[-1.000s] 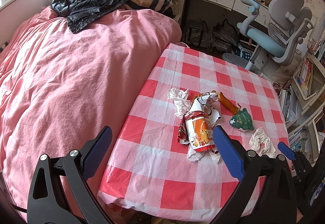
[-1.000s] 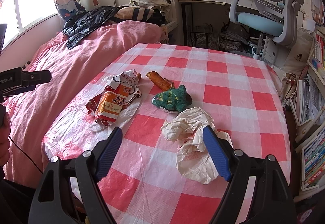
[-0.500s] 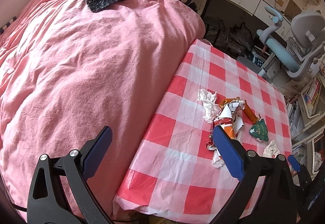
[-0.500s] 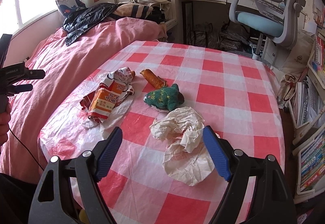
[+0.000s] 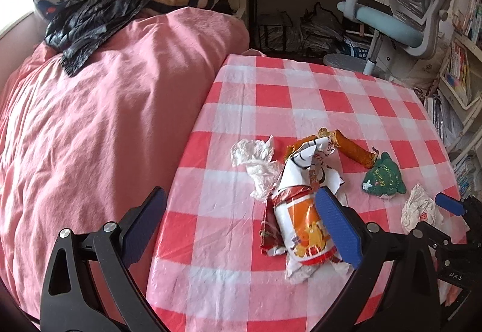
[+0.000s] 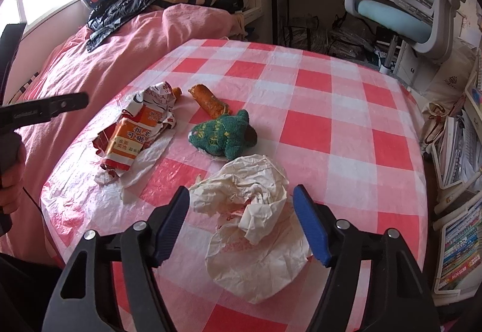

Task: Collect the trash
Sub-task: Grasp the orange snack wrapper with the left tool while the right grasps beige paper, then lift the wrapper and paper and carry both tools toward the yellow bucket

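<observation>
We have both claws out over the table [image 6: 346,109], which stands beside the bed [image 5: 105,121]. Our right claw [image 6: 241,220] straddles the crumpled paper [image 6: 253,211] at the table's near edge: its jaws have just been closing, the paper lies between them, yet the pads do not press it, so it is released. We judge it is lined up this way to pinch the wad from both sides.

Our left claw [image 5: 238,223] gapes wide and holds nothing. It hangs over the table's bed-side edge, one finger in front of the torn snack bag [image 5: 301,211], likely our next pick.

Farther in on the table lie a white tissue [image 5: 256,160], an orange wrapper [image 6: 209,101] and a green knitted piece [image 6: 223,133]. All the trash lies on the table.
</observation>
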Tool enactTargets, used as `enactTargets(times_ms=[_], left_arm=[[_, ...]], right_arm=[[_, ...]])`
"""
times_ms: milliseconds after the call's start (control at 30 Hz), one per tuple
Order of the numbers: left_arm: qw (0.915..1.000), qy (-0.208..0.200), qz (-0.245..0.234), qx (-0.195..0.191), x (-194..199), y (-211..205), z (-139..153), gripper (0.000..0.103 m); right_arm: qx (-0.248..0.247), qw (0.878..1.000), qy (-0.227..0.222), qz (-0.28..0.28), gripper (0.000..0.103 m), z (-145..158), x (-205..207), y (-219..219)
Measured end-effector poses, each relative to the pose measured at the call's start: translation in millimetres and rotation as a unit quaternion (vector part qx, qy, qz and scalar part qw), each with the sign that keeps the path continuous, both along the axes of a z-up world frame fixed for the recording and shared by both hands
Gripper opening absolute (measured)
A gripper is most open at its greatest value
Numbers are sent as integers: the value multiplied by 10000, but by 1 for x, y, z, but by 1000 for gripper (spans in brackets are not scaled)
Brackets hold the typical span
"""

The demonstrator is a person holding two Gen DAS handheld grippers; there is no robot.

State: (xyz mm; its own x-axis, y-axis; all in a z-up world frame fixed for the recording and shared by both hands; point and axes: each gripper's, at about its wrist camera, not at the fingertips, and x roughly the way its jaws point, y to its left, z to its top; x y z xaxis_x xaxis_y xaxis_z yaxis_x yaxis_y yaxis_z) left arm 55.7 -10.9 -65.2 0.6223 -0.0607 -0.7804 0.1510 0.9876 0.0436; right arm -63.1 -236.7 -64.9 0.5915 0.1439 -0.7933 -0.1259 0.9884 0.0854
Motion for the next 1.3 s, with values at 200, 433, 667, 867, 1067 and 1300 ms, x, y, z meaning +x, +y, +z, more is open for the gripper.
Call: enactTargets(times_ms=[200,433,667,867,1067,1300], left_arm=[[9974,10,-521,498,33,-40,-16,86],[9942,415,-935,343,47,-53,-36,19],[9938,61,-885,-671,25,-17,15,19],[9815,-26,-687,-1786,-3,30,44,19],[9731,73,-418,-2264,-26,68,42,19],[9758,137,-353,-2153,-71,79,36,19]], right_arm=[[50,9996,279,5,59,-8,5,-12],[54,9988,447,195,29,-9,2,-11],[183,9994,177,239,19,5,-5,-10],[243,9992,-105,300,18,19,-11,-7],[382,9973,-382,490,18,33,-23,4],[366,9913,-674,1073,18,51,-53,35]])
